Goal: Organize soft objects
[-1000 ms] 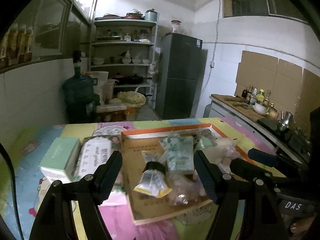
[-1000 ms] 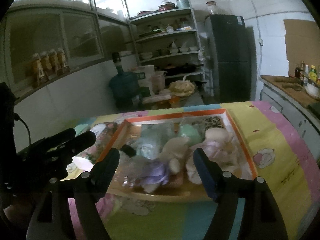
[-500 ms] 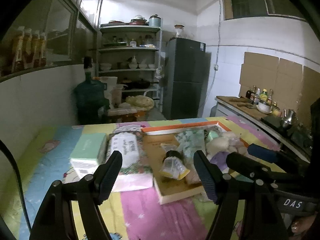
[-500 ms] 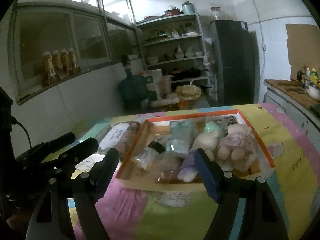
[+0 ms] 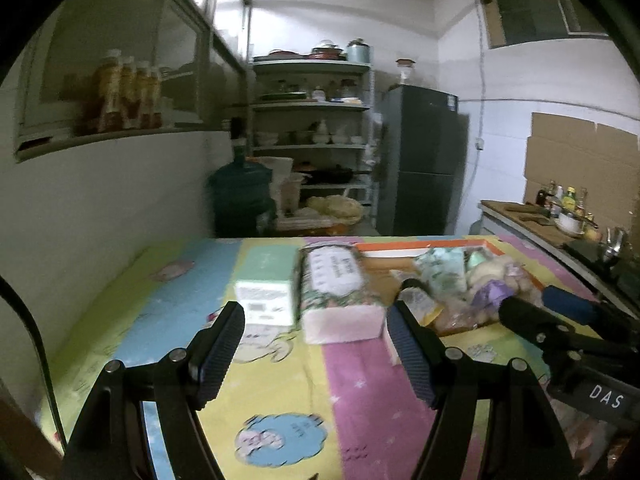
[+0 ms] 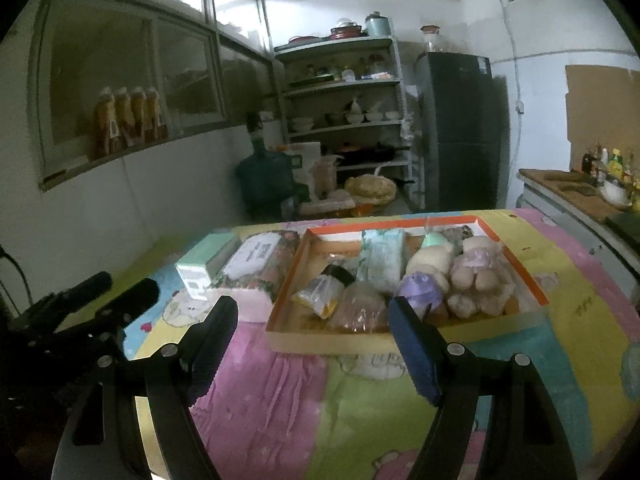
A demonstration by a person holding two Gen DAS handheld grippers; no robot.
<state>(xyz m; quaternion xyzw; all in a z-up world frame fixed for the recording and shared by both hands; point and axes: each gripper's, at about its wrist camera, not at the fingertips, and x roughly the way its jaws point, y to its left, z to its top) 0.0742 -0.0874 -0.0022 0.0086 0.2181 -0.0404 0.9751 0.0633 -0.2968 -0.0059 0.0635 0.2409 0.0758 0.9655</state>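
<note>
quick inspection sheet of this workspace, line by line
surface: table under a patchwork cartoon cloth.
job's things: orange-rimmed tray holding plush toys and soft packets.
clutter: mint box and floral tissue pack left of the tray.
grippers: left tool and right tool open, empty.
cables: thin black cable at left edge.
surroundings: shelving, fridge, water jug.

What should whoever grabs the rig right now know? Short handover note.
Left gripper: open, holding nothing, above the mat.
Right gripper: open, holding nothing, facing the tray.
Orange-rimmed tray holds soft packets and plush toys.
Outside it, to its left: floral tissue pack and mint box.
Nothing is gripped yet; any sorting still remains.
</note>
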